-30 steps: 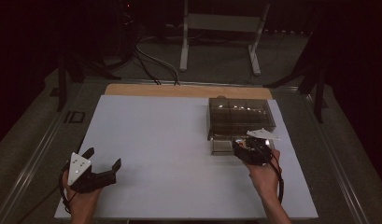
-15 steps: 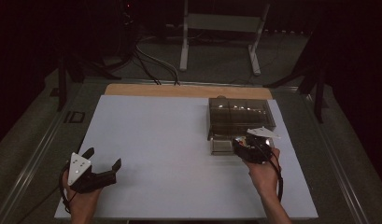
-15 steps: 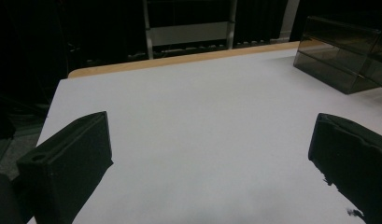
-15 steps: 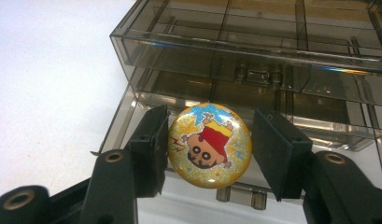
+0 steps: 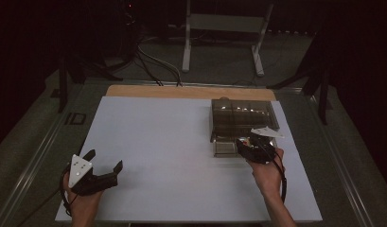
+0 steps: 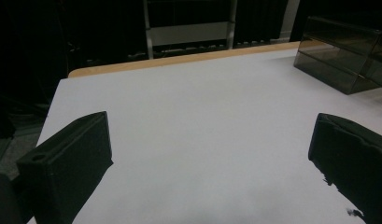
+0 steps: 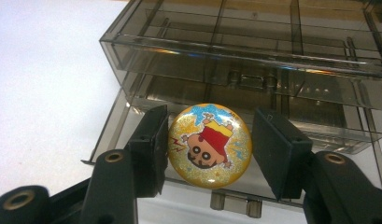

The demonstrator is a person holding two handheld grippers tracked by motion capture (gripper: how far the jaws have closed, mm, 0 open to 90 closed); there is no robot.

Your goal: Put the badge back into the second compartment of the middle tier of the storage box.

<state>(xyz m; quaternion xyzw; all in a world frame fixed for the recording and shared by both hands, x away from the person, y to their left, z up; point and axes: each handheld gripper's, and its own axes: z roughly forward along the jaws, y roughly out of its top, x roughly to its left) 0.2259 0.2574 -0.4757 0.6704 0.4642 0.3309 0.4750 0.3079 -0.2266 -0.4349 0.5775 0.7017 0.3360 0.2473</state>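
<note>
Two hands low over the tabletop (image 5: 172,142): right tongs (image 7: 209,144) clamping round cartoon badge (image 7: 209,141) (glittery) above open drawer (image 7: 132,126) of smoky box (image 5: 241,116); left tongs (image 5: 104,160) gaping, empty, well apart.

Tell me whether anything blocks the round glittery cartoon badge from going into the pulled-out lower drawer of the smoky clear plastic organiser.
Nothing visible does. The round glittery cartoon badge sits between the right gripper's jaws, directly above the pulled-out lower drawer, whose top is uncovered.
</note>
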